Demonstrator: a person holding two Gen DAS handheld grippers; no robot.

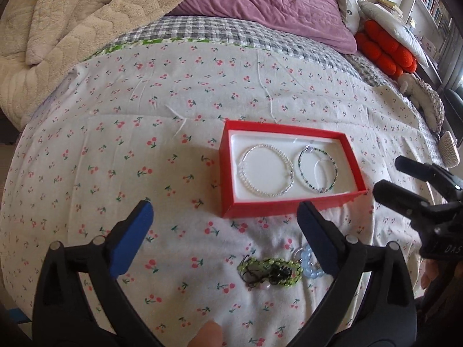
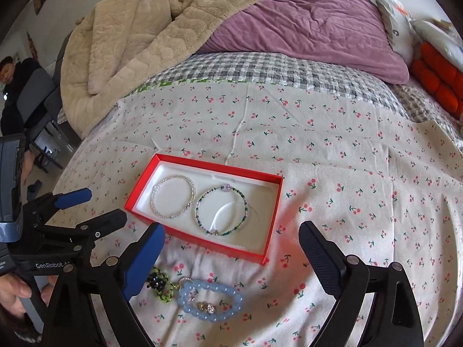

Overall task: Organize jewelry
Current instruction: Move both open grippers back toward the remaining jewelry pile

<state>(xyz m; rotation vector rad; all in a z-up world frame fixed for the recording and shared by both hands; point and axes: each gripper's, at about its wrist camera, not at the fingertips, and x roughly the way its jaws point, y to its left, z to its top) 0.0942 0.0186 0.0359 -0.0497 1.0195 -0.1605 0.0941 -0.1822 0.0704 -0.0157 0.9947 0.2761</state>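
Red box [image 2: 269, 217] is set open on the bed; pearl bracelet [image 2: 173, 200] and green bead bracelet [image 2: 222, 211] are laid inside. Blue bracelet [image 2: 210, 300] and green-black bracelet [image 2: 160, 284] are left just before the box, awaiting pickup. Left tongs [image 1: 225, 225] and right tongs [image 2: 231, 248] are held apart, empty.

One red box [image 2: 267, 247] holds two bracelets [image 2: 172, 200] [image 2: 221, 211]; two more [image 2: 212, 303] [image 1: 267, 269] lie outside.

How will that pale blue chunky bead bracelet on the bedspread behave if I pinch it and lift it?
The pale blue chunky bead bracelet lies in a squashed, uneven loop, so it will probably sag and dangle rather than hold shape. Its smooth, glossy round beads may slip between flat pads. On the soft cherry-print bedspread, it will likely drag, not roll.
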